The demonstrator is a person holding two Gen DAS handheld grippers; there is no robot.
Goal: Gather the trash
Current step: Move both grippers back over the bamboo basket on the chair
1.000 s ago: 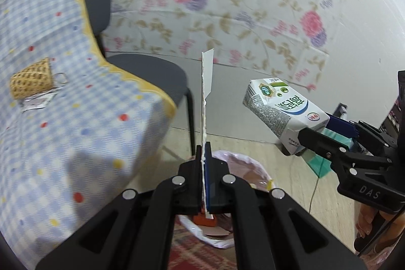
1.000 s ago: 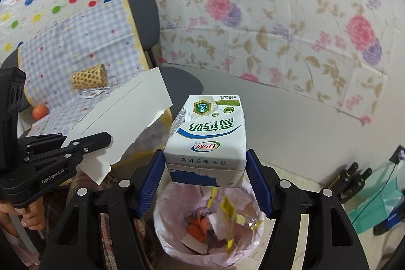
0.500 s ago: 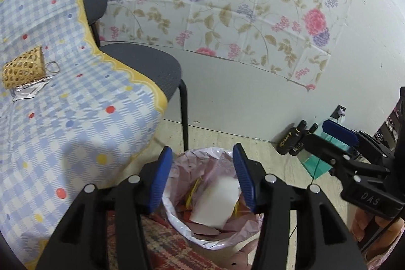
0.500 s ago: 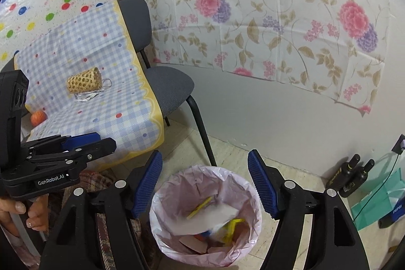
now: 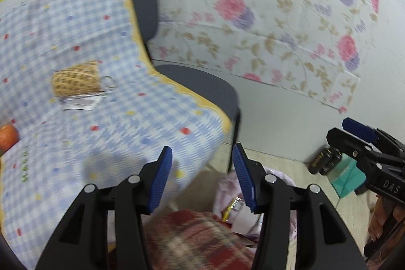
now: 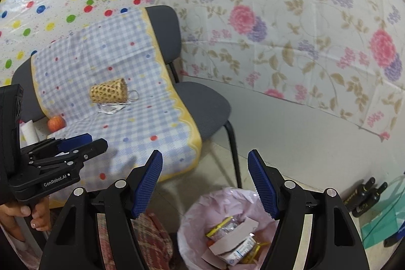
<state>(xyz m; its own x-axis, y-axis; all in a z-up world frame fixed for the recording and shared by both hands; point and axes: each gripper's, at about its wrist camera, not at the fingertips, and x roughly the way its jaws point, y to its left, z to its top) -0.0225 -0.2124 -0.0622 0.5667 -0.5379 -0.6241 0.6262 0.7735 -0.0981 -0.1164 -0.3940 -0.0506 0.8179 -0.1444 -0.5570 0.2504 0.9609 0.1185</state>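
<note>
- Right wrist view: your right gripper [image 6: 205, 181] has wide, empty jaws; the left gripper [image 5: 202, 176] is parted too, holding nothing.
- Trash bin [image 6: 192, 216] sits on the floor below the tablecloth's [image 6: 141, 118] near corner.
- Crumpled wrapper [image 6: 111, 108] lies mid-cloth, touching the wicker basket [image 6: 108, 93]: a careless pinch could drag the basket or bunch the cloth.

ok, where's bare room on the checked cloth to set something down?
Free: the near half of the cloth, from below the wrapper to the yellow hem, and the far strip above the basket. Crowded: mid-left, where basket and wrapper touch, and the left edge by the orange. The chair seat right of the cloth is bare too.
</note>
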